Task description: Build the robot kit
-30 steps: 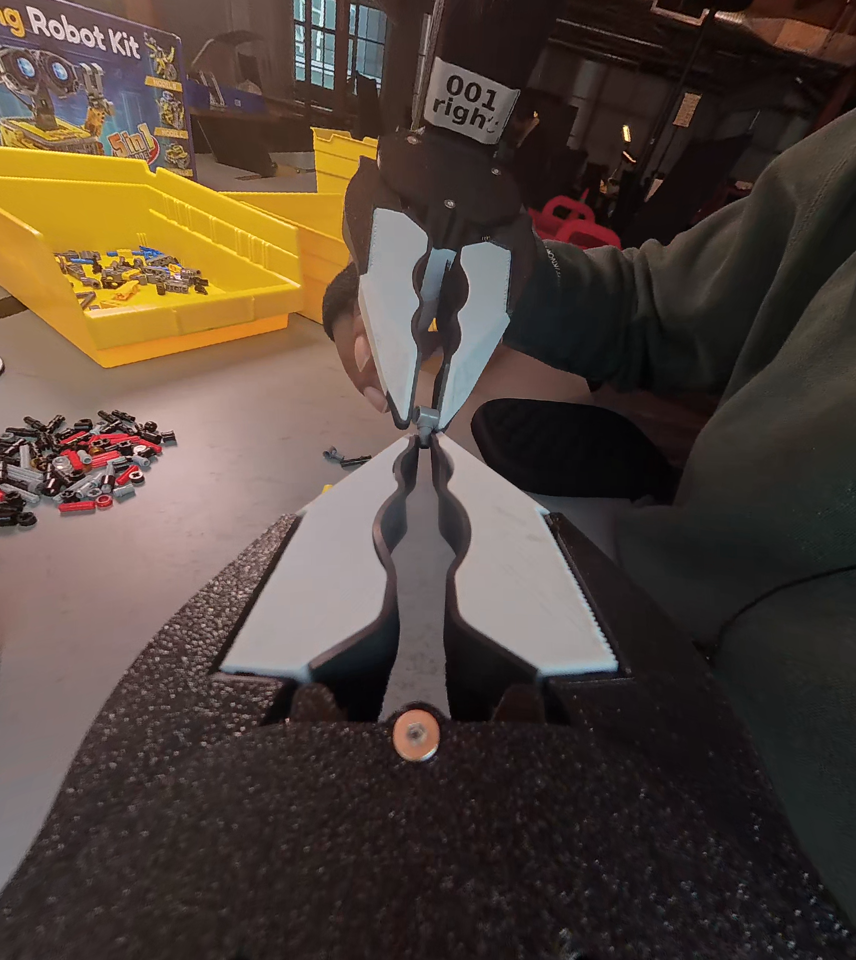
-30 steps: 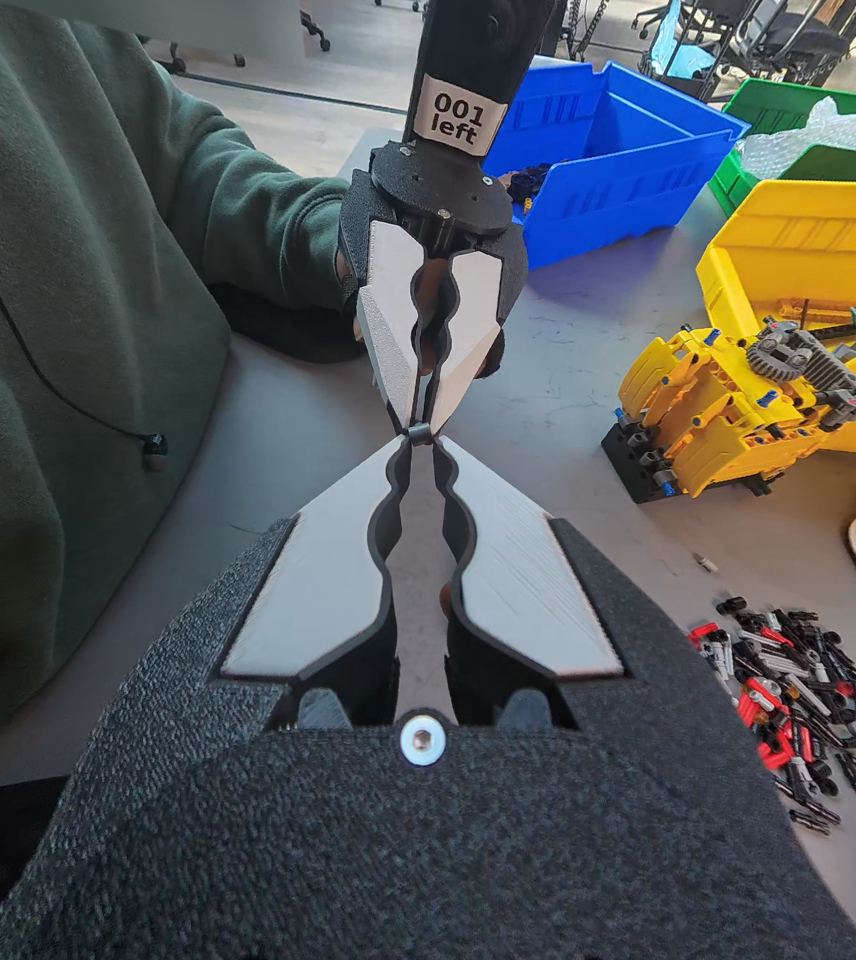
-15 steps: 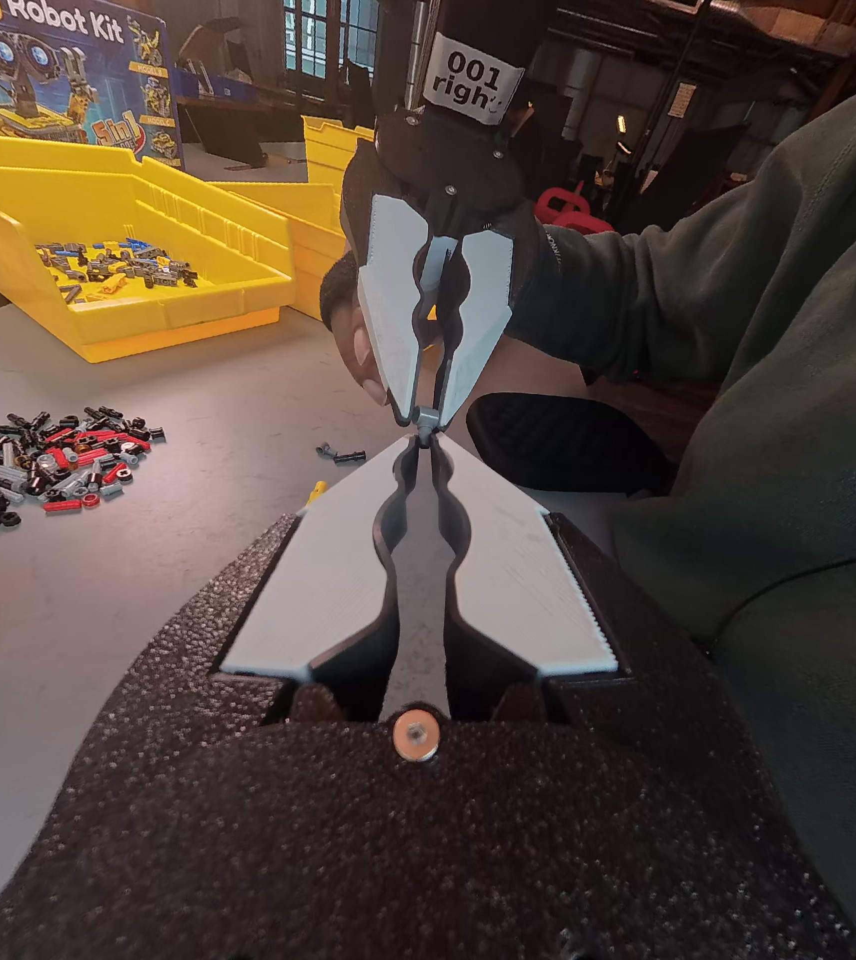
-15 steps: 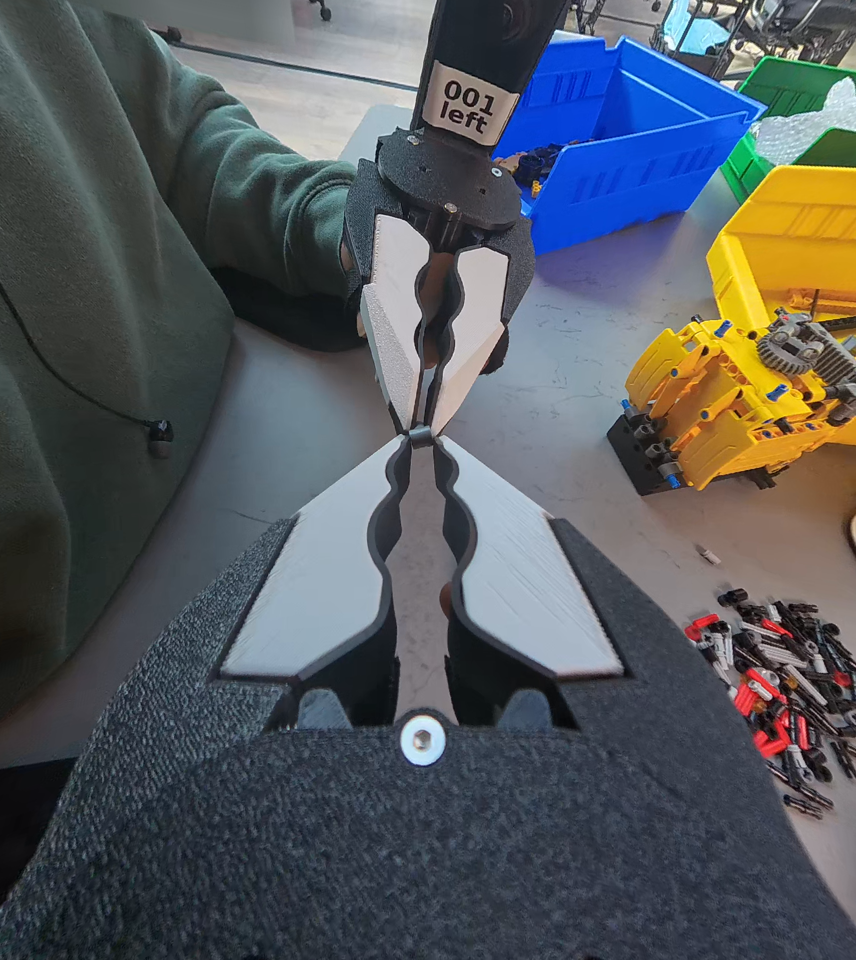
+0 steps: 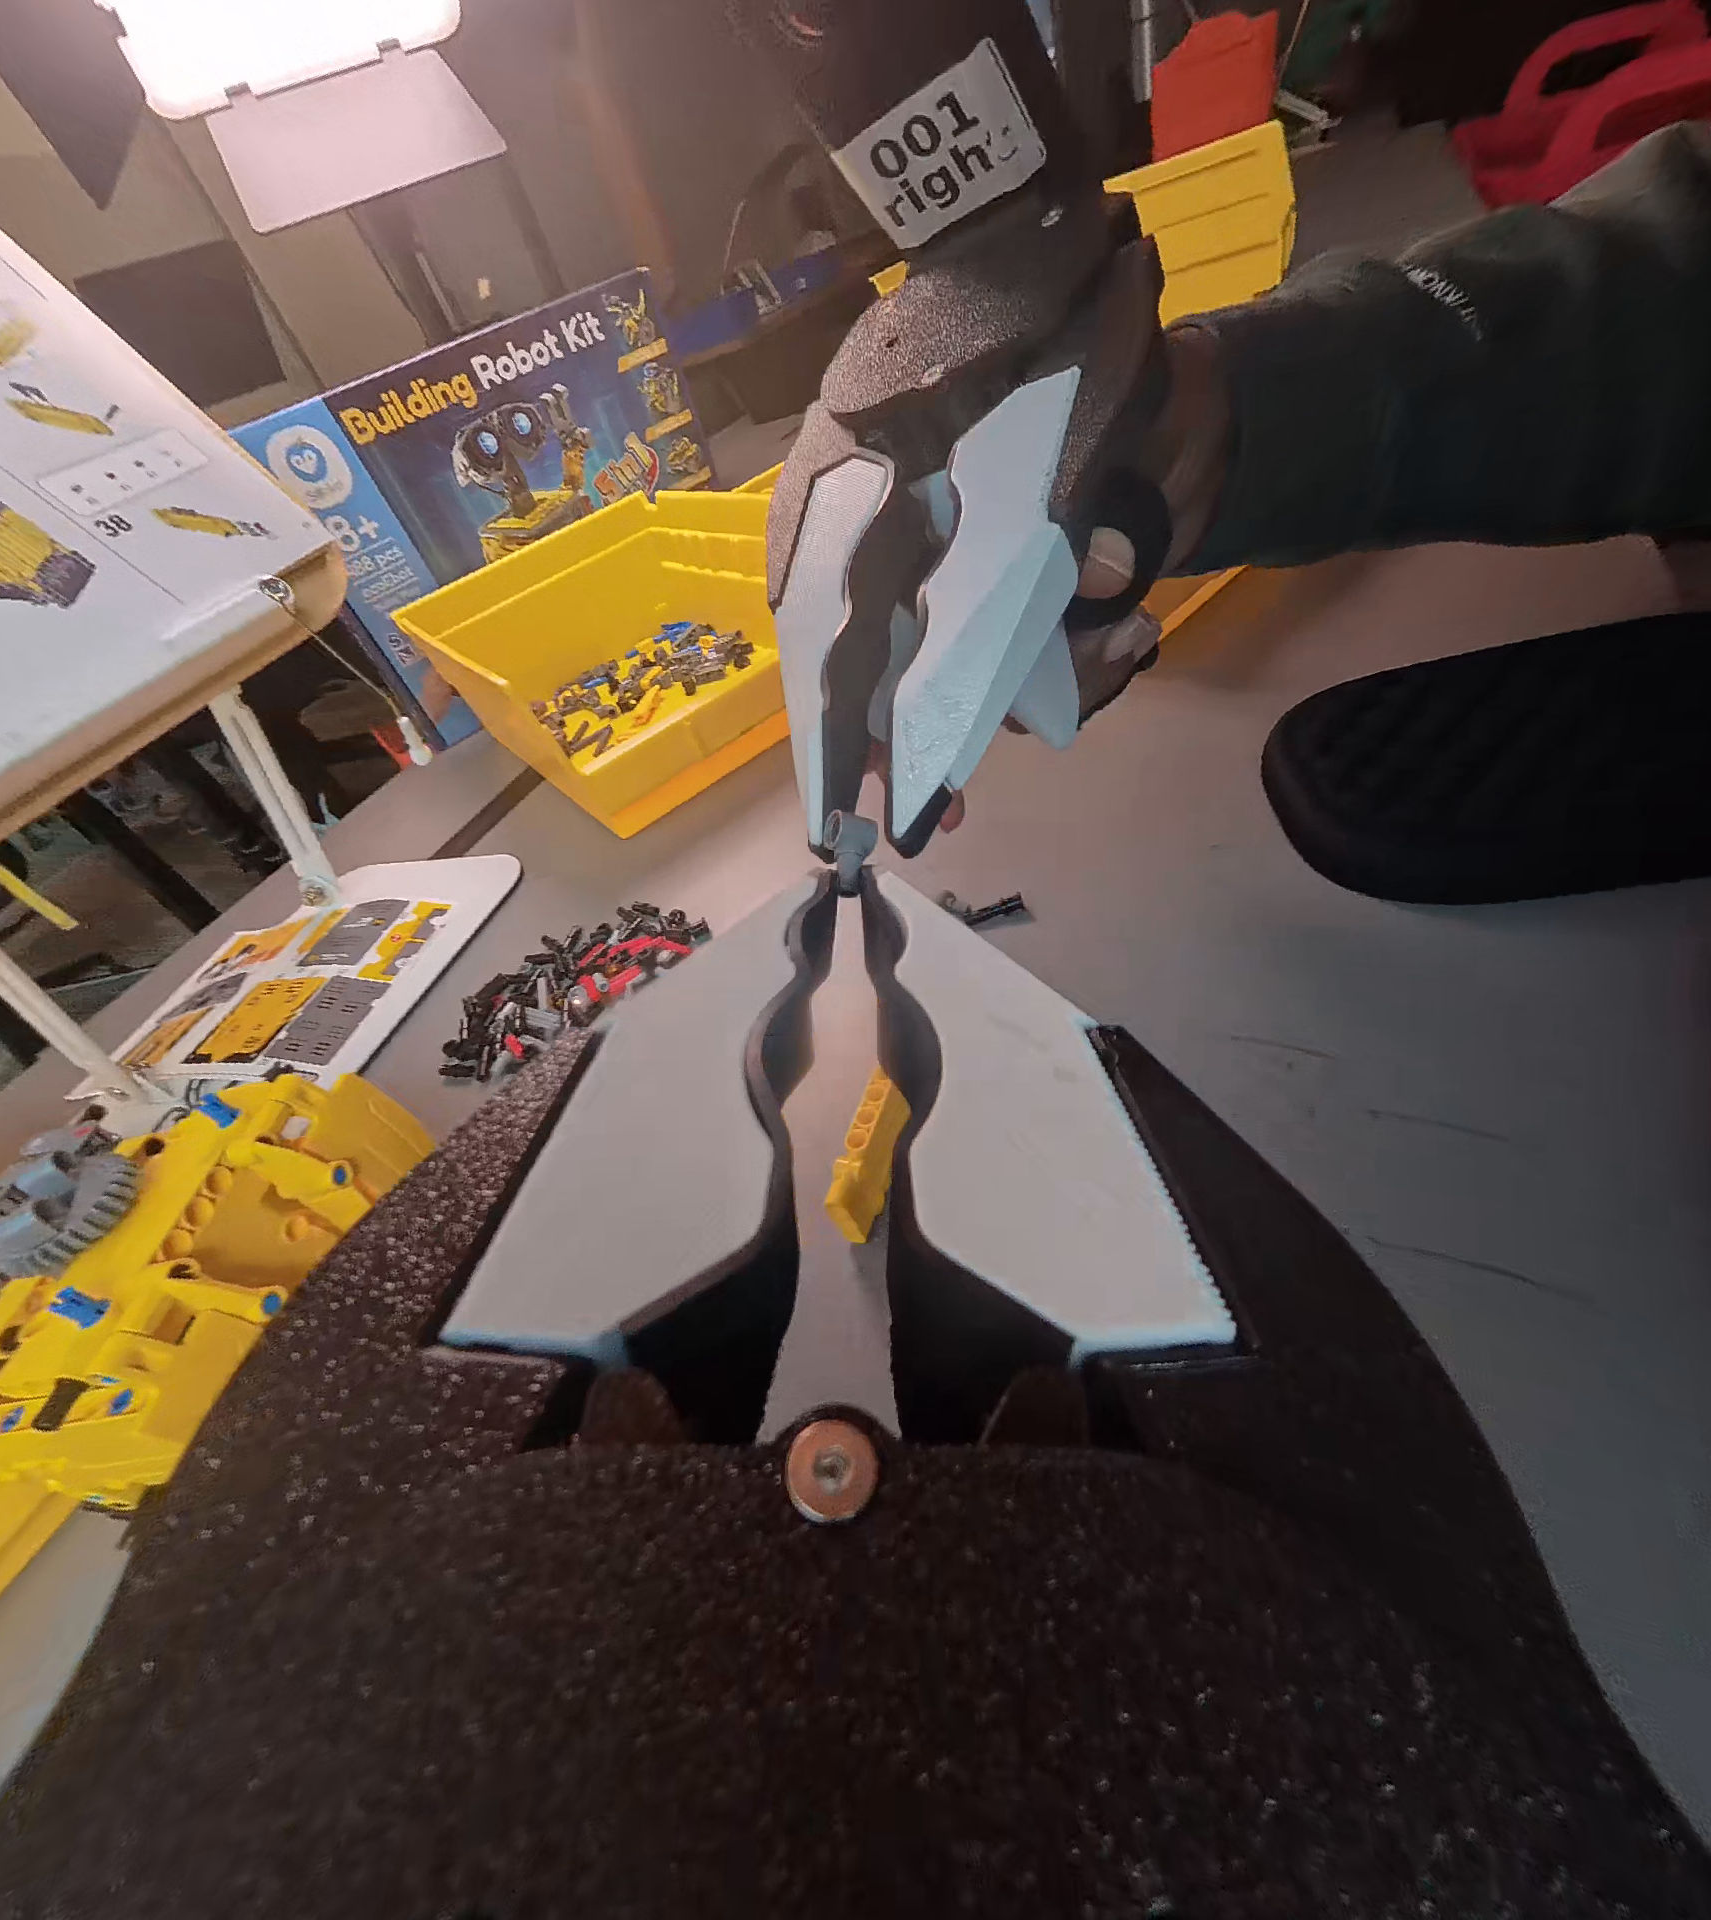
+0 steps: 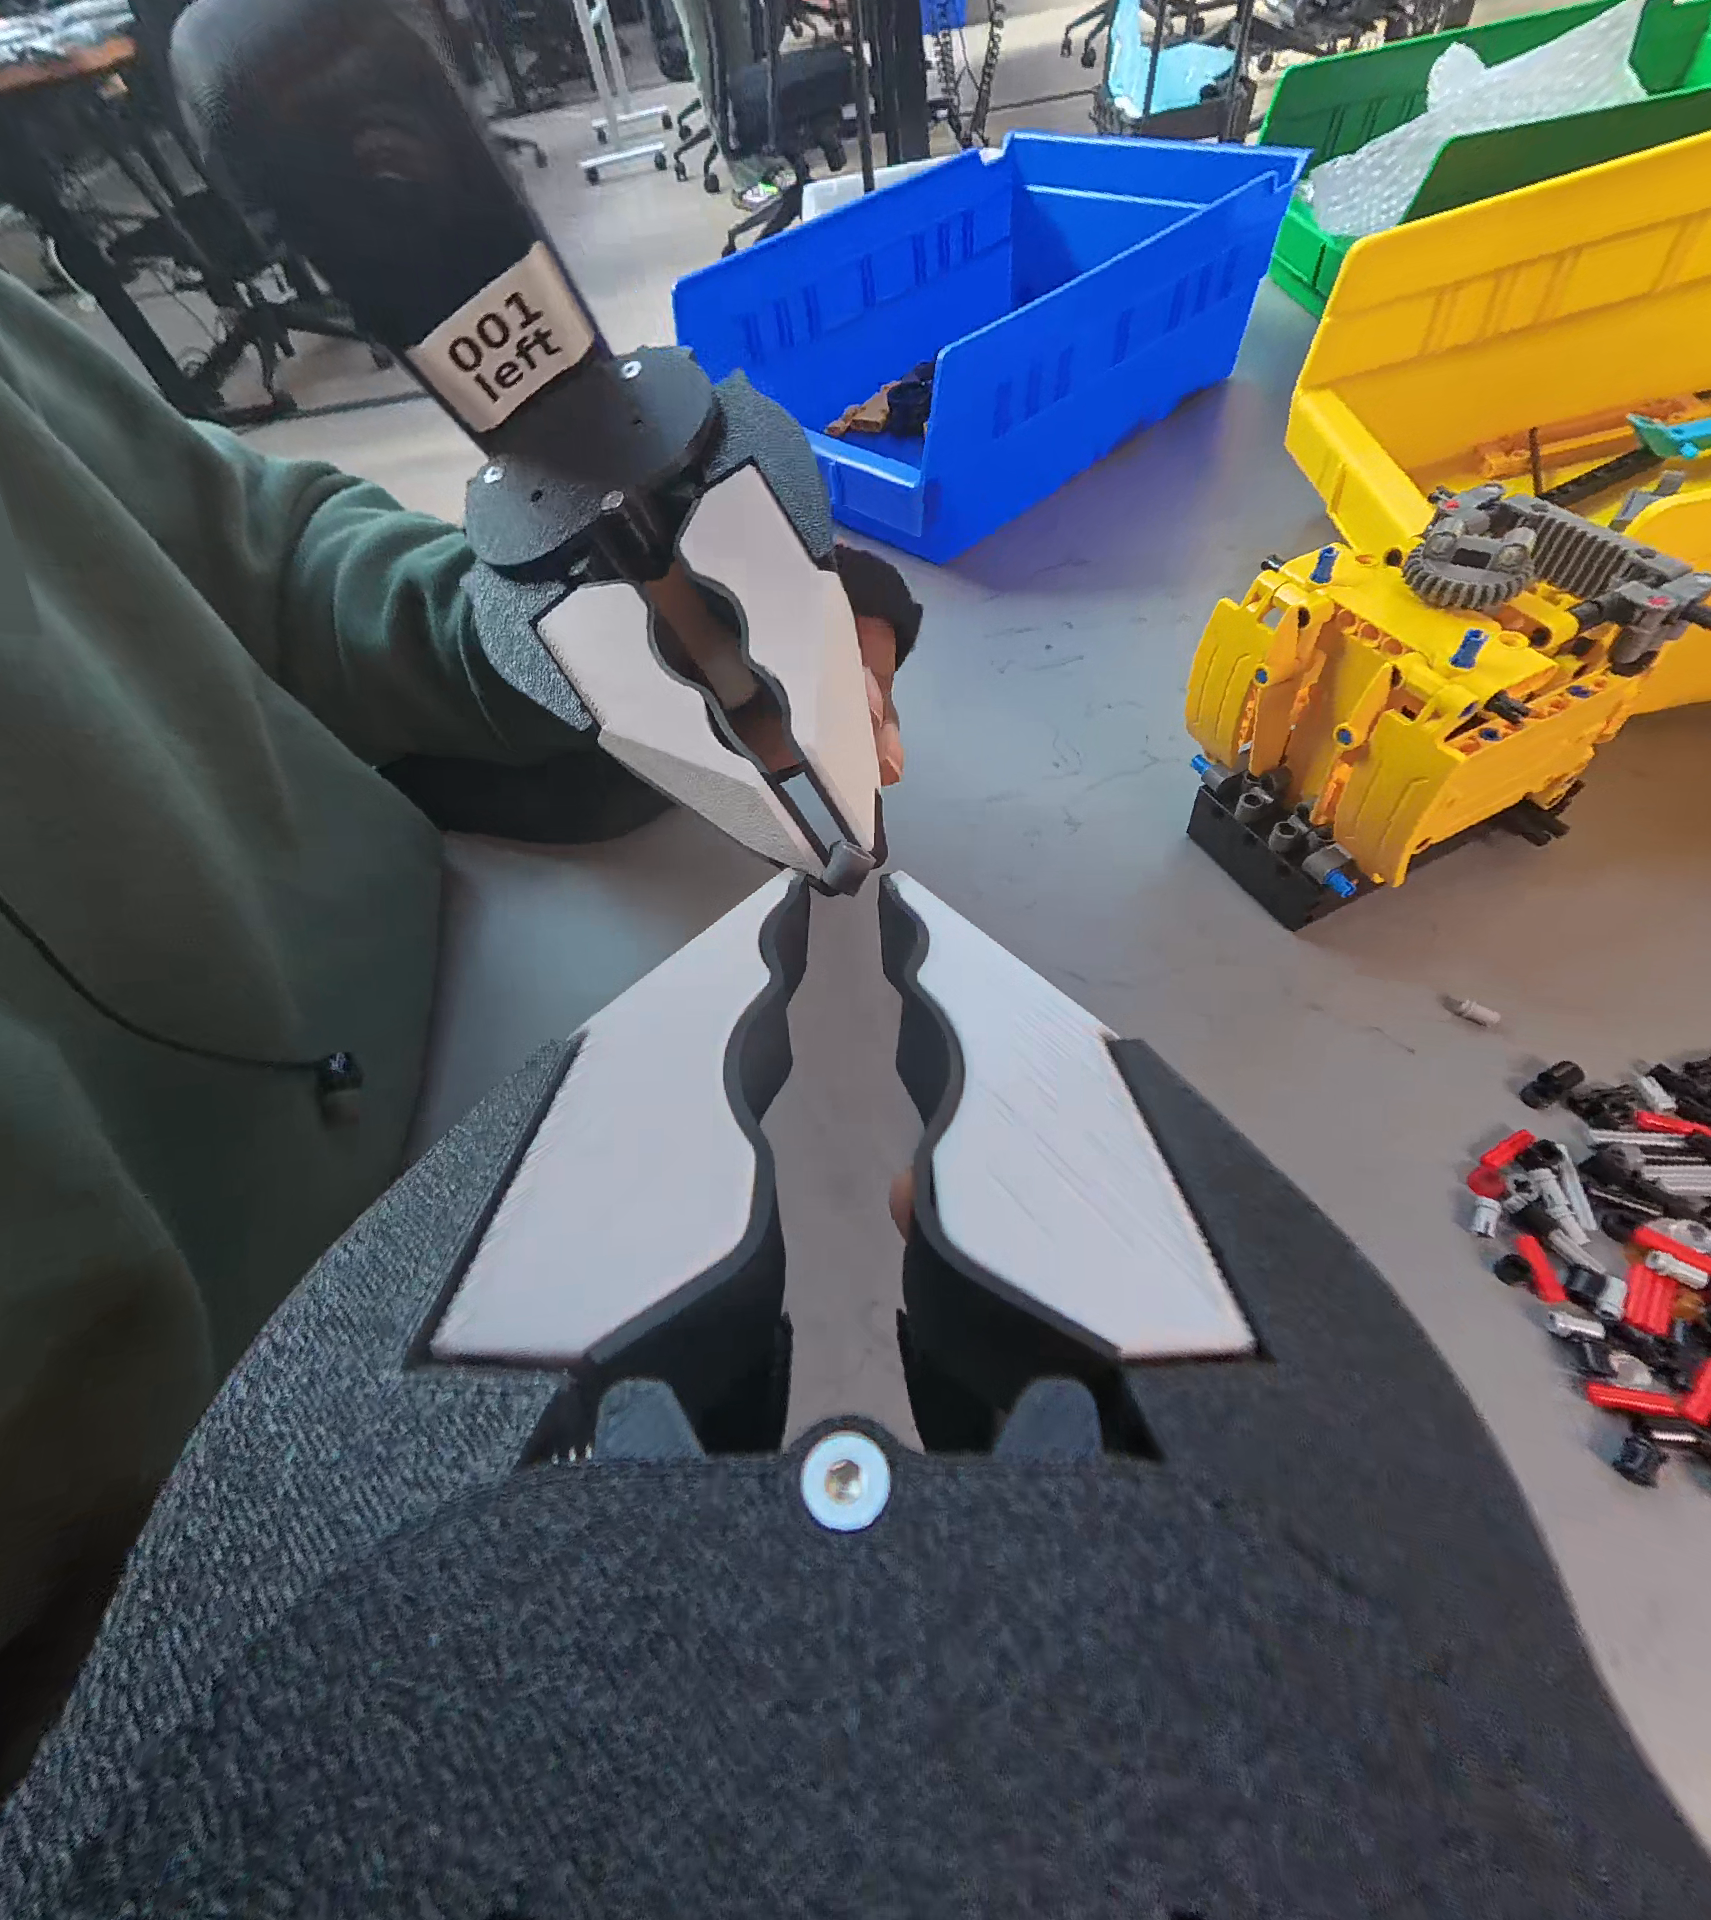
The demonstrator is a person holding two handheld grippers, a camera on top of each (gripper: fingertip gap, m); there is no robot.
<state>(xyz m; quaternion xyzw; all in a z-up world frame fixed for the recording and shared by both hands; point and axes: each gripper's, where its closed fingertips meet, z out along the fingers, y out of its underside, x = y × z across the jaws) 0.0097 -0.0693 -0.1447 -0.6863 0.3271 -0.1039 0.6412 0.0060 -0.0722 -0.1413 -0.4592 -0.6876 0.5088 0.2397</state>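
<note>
1. a small grey connector piece (image 5: 849, 833) sat above the desk (image 5: 1350, 1091), pinched at the tips of the left claw (image 5: 843, 881).
2. the right claw (image 6: 843, 883) stood parted, its fingertips just beside the piece.
3. a yellow beam (image 5: 866, 1153) lay below the left claw.
4. loose pins (image 6: 1682, 1247) and a yellow model (image 6: 1402, 686) lay near.
</note>
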